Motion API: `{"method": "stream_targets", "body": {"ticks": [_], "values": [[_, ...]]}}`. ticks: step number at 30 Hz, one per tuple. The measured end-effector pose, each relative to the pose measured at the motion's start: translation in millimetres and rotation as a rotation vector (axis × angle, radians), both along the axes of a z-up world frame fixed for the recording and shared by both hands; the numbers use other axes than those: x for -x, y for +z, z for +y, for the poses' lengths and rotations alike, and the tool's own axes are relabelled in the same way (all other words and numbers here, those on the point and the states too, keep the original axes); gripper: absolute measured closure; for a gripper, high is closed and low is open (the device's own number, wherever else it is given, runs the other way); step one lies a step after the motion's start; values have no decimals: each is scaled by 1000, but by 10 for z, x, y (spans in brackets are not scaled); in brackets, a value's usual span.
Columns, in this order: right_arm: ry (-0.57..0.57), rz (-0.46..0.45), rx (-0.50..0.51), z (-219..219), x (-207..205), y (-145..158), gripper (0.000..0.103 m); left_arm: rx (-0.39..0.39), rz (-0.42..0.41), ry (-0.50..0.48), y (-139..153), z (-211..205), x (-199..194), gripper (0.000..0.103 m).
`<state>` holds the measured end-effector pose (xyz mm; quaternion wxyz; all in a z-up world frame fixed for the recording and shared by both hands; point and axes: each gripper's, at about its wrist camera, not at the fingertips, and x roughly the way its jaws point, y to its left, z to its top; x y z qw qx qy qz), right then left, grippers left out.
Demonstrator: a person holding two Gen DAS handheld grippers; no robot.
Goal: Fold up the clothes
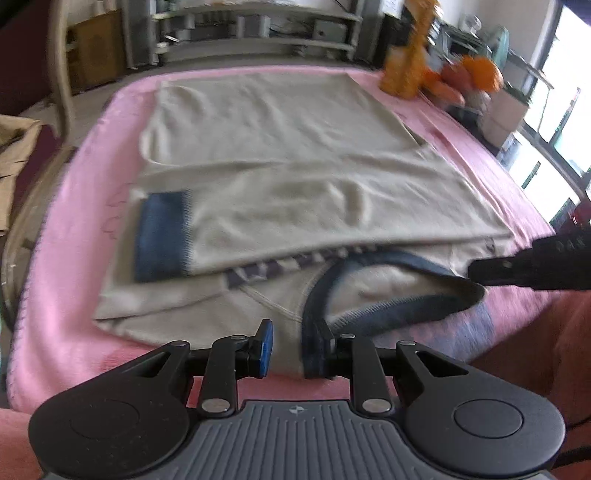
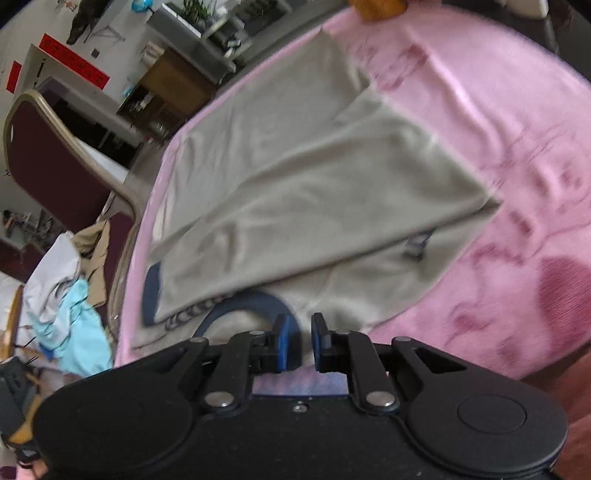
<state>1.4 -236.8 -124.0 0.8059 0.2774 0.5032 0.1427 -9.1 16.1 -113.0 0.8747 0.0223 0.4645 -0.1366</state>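
A beige shirt [image 1: 280,192] [image 2: 295,184] lies on a pink blanket [image 1: 74,258] [image 2: 480,110], with one sleeve folded across its body and a blue cuff [image 1: 160,236] at the left. Its blue collar [image 1: 388,312] [image 2: 258,299] stands up in an arc at the near edge. My left gripper [image 1: 291,347] is closed on the neckline, with beige cloth and collar trim filling the space between its pads. My right gripper [image 2: 300,341] pinches the collar's other side. In the left wrist view the right gripper [image 1: 476,271] reaches in from the right and lifts that end.
An orange plush toy [image 1: 406,66] sits at the blanket's far right corner. A maroon chair [image 2: 48,158] and a pile of loose clothes [image 2: 70,295] stand off the left side. Shelves [image 1: 240,29] line the back and bright windows [image 1: 554,110] the right.
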Motion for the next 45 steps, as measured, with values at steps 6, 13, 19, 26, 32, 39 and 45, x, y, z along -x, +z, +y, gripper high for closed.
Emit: {"method": "stream_targets", "body": {"ticks": [6, 13, 19, 26, 32, 39, 45], "values": [[89, 7, 125, 226, 70, 14, 90, -58, -2, -57, -20, -106, 84, 82], [147, -19, 244, 382, 132, 55, 91, -129, -15, -90, -37, -207, 118, 82], [162, -42, 284, 391, 130, 200, 91, -115, -11, -47, 97, -120, 81, 74], [77, -181, 184, 149, 24, 998, 91, -42, -176, 68, 800, 239, -106, 74], [26, -323, 166, 86, -373, 1712, 85, -56, -272, 153, 1289, 548, -554, 68], [-27, -387, 217, 133, -1232, 1934, 77, -73, -255, 261, 1408, 889, -1480, 62], [-79, -356, 282, 115, -2291, 1556, 74, -14, -170, 347, 1042, 1155, -2539, 59]]}}
